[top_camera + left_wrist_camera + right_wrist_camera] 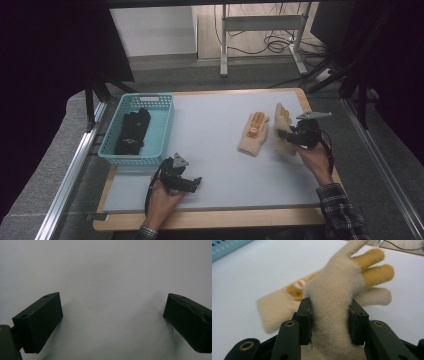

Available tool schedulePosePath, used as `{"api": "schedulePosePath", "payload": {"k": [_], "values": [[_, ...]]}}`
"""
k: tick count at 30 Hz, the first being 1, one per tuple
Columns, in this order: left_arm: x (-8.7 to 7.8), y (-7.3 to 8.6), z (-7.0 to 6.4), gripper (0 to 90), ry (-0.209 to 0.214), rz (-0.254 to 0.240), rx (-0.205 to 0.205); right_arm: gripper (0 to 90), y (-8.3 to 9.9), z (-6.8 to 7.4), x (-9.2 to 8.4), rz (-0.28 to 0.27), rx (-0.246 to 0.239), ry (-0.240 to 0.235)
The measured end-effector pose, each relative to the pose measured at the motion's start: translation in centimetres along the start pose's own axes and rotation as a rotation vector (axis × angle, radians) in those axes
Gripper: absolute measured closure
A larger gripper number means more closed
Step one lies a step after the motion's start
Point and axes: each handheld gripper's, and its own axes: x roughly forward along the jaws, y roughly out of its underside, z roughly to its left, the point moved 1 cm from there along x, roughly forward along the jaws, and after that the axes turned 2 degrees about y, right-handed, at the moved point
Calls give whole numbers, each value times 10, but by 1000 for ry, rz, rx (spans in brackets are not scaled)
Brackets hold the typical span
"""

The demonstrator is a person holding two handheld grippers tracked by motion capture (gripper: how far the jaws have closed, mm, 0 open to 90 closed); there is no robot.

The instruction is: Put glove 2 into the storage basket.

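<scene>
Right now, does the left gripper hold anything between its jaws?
No, the left gripper has its jaws wide apart over the bare white table, with nothing between them.

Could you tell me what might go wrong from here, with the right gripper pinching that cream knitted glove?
1. The right gripper pinches only the middle of the cream and yellow knitted glove; the soft wool is bunched between the jaws and could slip out.
2. The second cream glove with the orange patch lies just beside it, so the floppy held glove might snag or drag it.
3. The open left gripper rests over bare mat, far from the turquoise plastic basket, so it cannot steady anything.
</scene>
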Motion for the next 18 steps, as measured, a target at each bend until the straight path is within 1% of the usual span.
{"api": "schedulePosePath", "payload": {"k": [2, 3, 4, 5, 7, 9, 13, 15, 18], "values": [[0, 0, 0, 25, -1, 1, 0, 604, -2, 9, -4, -9, -19, -13], [0, 0, 0, 25, -2, 0, 0, 604, -4, 20, -7, -19, -38, -28], [0, 0, 0, 25, -3, 0, 0, 603, -5, 26, -8, -23, -47, -36], [0, 0, 0, 25, -3, 0, 0, 603, -5, 26, -8, -23, -47, -36], [0, 0, 0, 25, -2, 0, -1, 601, -8, 38, -9, -35, -68, -53], [0, 0, 0, 25, -2, 0, -1, 599, -10, 48, -8, -36, -74, -76], [0, 0, 0, 26, -3, -3, -1, 598, -15, 73, -1, -38, -114, -120], [0, 0, 0, 25, -3, -6, -4, 597, -17, 89, 4, -38, -134, -150], [0, 0, 0, 25, -3, -7, -6, 596, -19, 108, 11, -34, -145, -186]]}}
